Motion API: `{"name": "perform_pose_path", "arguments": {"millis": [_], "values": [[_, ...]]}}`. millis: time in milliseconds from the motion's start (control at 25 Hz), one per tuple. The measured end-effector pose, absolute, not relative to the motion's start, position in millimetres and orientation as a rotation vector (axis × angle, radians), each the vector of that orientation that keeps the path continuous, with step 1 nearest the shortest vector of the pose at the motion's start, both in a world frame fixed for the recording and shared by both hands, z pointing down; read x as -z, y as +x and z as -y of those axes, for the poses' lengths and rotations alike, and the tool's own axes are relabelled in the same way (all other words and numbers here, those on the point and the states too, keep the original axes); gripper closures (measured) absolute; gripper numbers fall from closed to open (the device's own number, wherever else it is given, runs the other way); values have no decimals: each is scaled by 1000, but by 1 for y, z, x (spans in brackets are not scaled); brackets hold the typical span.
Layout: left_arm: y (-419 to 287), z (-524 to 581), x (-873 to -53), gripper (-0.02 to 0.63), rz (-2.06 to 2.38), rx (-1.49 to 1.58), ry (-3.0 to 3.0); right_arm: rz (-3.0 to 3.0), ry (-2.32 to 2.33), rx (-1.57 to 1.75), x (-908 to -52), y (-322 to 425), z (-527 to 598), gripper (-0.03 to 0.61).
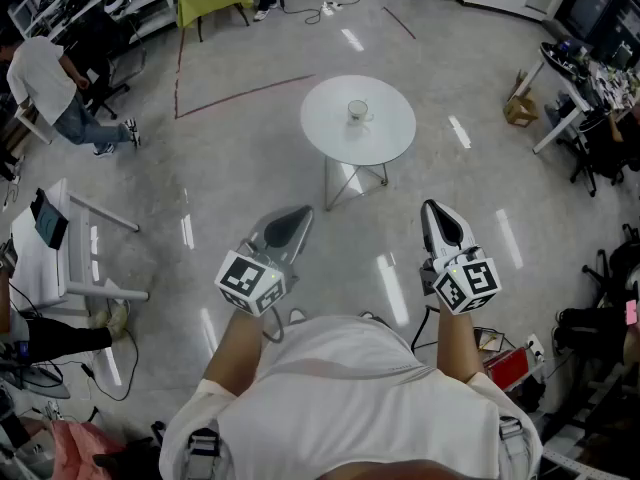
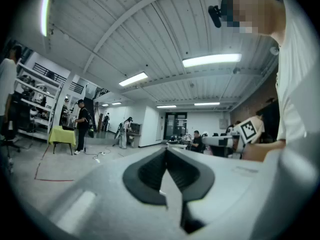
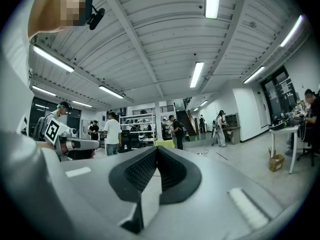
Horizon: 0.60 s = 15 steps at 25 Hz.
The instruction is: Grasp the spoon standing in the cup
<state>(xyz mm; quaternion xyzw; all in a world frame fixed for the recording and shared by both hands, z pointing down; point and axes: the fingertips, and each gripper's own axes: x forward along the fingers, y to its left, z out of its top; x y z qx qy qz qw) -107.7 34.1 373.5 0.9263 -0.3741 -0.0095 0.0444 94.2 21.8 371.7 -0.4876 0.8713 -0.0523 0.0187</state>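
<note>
On the round white table [image 1: 392,136] well ahead of the person stands the cup [image 1: 357,110], about midway between the lines of the two grippers. The spoon in it is too small to make out, so its upright handle is judged from the task alone. The left gripper [image 1: 297,215] and right gripper [image 1: 430,207] sit low by the body, each with jaws pressed together on nothing, and neither looks clearly nearer; whichever goes must likely travel forward, part its jaws and close sideways across the standing handle
</note>
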Motion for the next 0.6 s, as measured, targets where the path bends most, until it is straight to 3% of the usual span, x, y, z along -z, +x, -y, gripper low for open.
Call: {"name": "perform_pose_path", "arguments": {"millis": [600], "values": [[-99, -38, -379, 612, 1112, 12, 2841, -2647, -1542, 183, -380, 98, -26, 572]]}}
